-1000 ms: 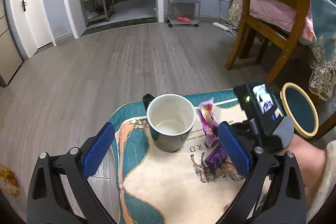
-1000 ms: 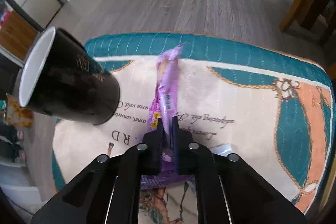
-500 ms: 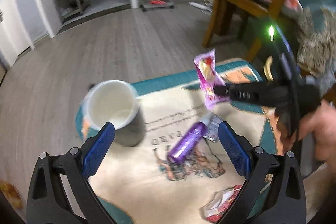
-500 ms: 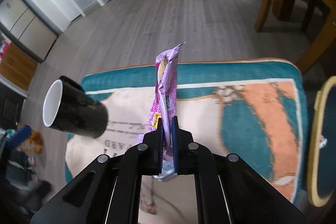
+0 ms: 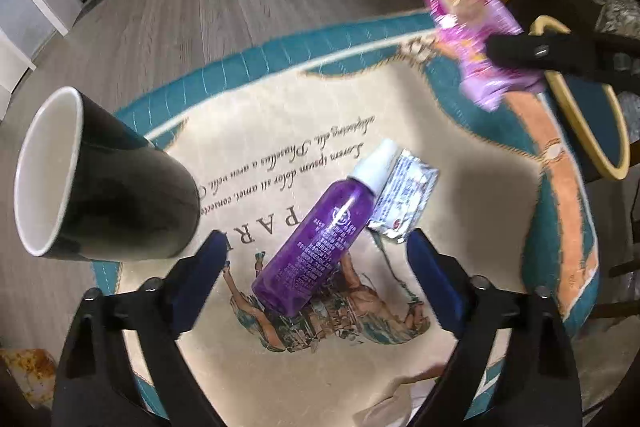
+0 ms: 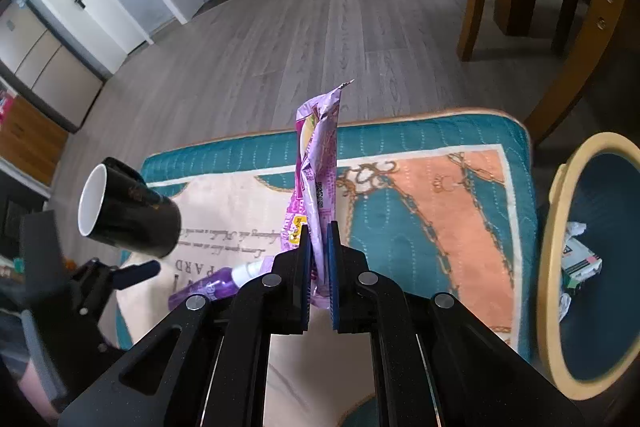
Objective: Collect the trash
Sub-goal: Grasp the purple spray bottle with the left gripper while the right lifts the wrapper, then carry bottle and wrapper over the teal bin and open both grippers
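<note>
The right gripper's (image 6: 318,251) fingers pinch the wrapper (image 6: 316,163) upright, long axis pointing away, above the tabletop's (image 6: 440,131) far right part, near the bin (image 6: 560,187). The left gripper's (image 5: 316,275) fingers gape wide around the bottle (image 5: 320,235), beside a mug (image 5: 100,187).

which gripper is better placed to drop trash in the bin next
Right. The right gripper is shut on the pink wrapper, with the bin just beside it; the left gripper is open over the purple bottle.
</note>
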